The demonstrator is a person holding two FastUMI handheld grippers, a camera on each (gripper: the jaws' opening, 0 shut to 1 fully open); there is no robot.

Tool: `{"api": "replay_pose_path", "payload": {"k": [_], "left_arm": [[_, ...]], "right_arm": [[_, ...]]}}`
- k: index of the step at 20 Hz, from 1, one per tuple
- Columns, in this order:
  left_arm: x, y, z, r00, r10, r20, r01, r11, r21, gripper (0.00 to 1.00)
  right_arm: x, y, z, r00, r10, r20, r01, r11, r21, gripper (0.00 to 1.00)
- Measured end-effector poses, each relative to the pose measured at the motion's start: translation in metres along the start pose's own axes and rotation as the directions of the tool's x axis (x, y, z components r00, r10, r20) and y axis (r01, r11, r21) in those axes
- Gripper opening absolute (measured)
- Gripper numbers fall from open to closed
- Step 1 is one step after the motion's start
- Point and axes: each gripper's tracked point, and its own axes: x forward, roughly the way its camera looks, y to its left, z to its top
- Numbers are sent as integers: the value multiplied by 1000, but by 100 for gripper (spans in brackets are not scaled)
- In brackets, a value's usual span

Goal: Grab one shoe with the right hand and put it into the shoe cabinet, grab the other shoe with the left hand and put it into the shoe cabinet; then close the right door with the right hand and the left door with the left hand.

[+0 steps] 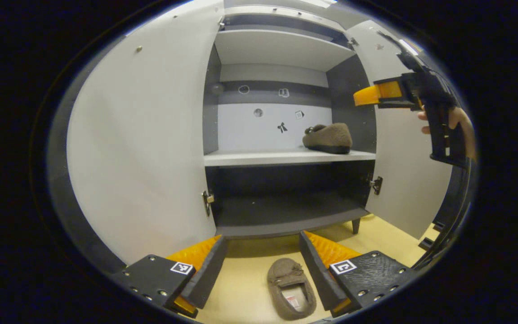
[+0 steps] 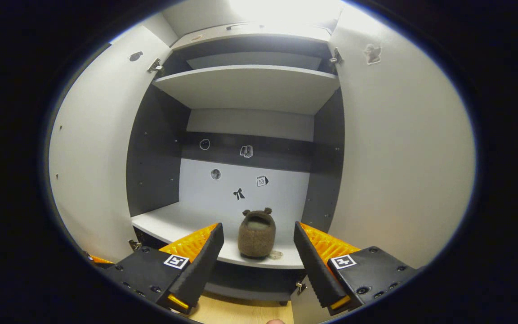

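While both doors stand open, your left gripper [image 1: 259, 270] has its jaws wide and holds nothing, with one shoe [image 1: 291, 289] on the floor [image 1: 245, 288] just under it. To the right, the other shoe [image 1: 328, 138] sits on the cabinet's middle shelf [image 1: 259, 157]. Your right gripper [image 2: 257, 261] has wide jaws too, holding nothing. One shoe is done; one shoe and both doors are left.
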Motion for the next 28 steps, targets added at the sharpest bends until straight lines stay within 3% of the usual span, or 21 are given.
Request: {"api": "replay_pose_path", "payload": {"k": [1,2,6,14,15,19,20,21,24,27,28], "left_arm": [[4,-2,-11,1000,-3,-24,3,1000,4,99],[6,-3,-22,999,-5,-48,6,1000,9,94],[16,-10,-74,987,-24,-158,25,1000,6,94],[31,-13,-160,935,-49,-352,54,999,5,94],[32,-12,-170,928,-43,-371,46,999,-1,100],[41,-4,-193,903,-31,-428,28,1000,-13,100],[43,-3,-198,897,-28,-440,26,1000,-10,91],[44,-4,-200,894,-35,-448,31,999,-17,94],[55,-10,-206,885,-37,-463,30,999,-21,75],[56,-20,-207,882,-50,-468,39,999,-33,42],[50,-17,-205,882,-18,-471,14,1000,-13,33]], "right_arm": [[-8,0,-5,1000,1,-1,-1,1000,5,98],[-16,-1,-11,1000,4,-7,-4,1000,13,98],[-43,1,-25,1000,2,-14,-2,999,32,98],[-77,6,-57,996,6,-86,-2,999,51,99],[-81,7,-62,995,8,-102,-2,998,57,99],[-93,5,-72,991,-3,-135,10,999,48,97],[-95,5,-73,990,-5,-139,11,999,47,97],[-97,4,-74,990,-7,-143,14,999,44,97],[-102,2,-73,989,-17,-145,23,999,39,97],[-106,0,-74,988,-22,-151,26,999,27,97],[-108,-2,-73,988,-24,-150,28,999,22,97]]}}
